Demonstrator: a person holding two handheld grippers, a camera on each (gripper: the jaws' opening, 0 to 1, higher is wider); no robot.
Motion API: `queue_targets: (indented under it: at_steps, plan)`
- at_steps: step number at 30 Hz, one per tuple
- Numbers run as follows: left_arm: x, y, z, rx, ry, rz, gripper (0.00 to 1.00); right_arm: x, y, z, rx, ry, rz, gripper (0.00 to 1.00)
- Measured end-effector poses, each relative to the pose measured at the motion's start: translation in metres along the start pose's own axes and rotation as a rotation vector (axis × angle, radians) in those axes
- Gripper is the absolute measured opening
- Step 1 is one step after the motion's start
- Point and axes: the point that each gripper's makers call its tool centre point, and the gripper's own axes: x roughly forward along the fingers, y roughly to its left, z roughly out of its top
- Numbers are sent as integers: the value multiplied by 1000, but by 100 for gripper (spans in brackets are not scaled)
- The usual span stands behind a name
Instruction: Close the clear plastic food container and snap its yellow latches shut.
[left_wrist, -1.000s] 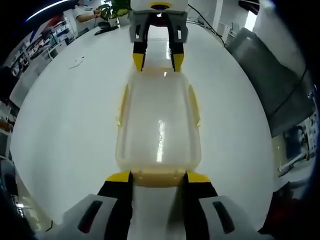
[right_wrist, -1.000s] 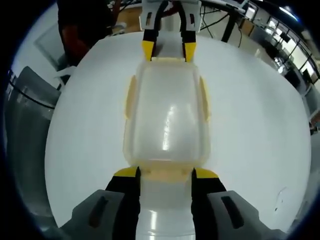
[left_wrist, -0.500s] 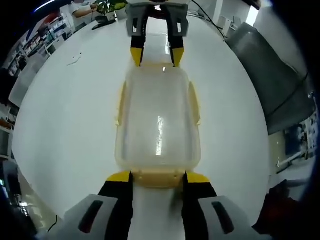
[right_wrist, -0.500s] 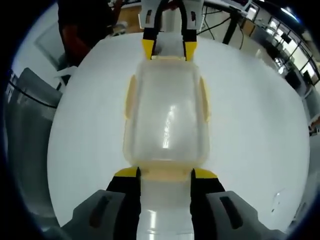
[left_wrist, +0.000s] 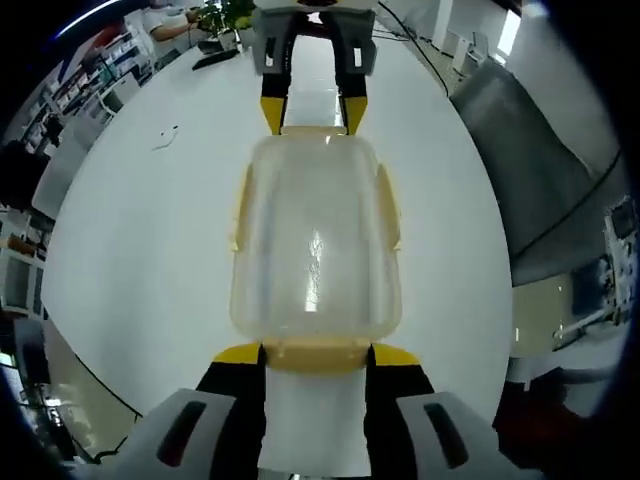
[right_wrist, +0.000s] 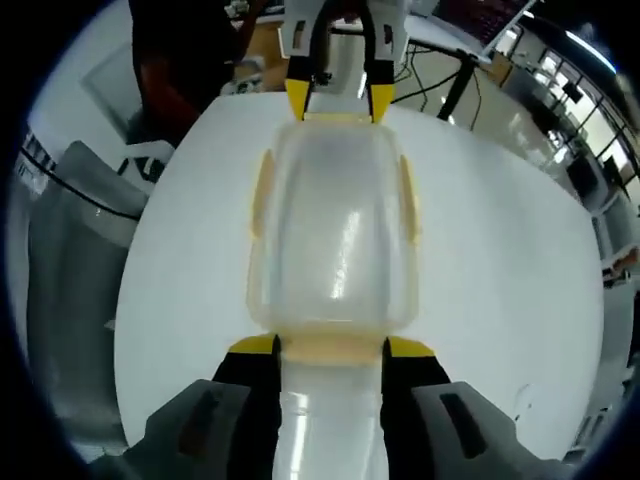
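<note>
The clear plastic container lies lengthwise between my two grippers, lid on, over the white table. Pale yellow side latches lie along its long edges. My left gripper is shut on the near yellow end latch. Across from it, the right gripper grips the far end. In the right gripper view the same container runs from my right gripper, shut on its end latch, up to the left gripper.
A grey chair stands by the round table's right edge; it is at the left in the right gripper view. A person in dark clothes is beyond the table. A small scrap lies on the table, far left.
Both views now take in more of the table's rim and the room, so the cameras have risen or tilted. The container stays fixed between both pairs of jaws.
</note>
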Motion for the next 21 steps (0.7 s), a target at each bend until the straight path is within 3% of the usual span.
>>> queue_targets:
  at_steps: [9, 14, 16, 21]
  plan:
    - [-22, -1, 34, 1, 9, 24, 32, -38, 2, -10, -9, -32, -12, 35]
    - [-18, -3, 57, 8, 10, 25, 32, -52, 6, -30, -6, -25, -6, 35]
    - [-16, 3, 58, 10, 4, 27, 32, -58, 6, -38, -5, -25, -17, 35]
    - [-9, 9, 81, 18, -12, 30, 32, -68, 6, -58, 11, -19, -28, 35]
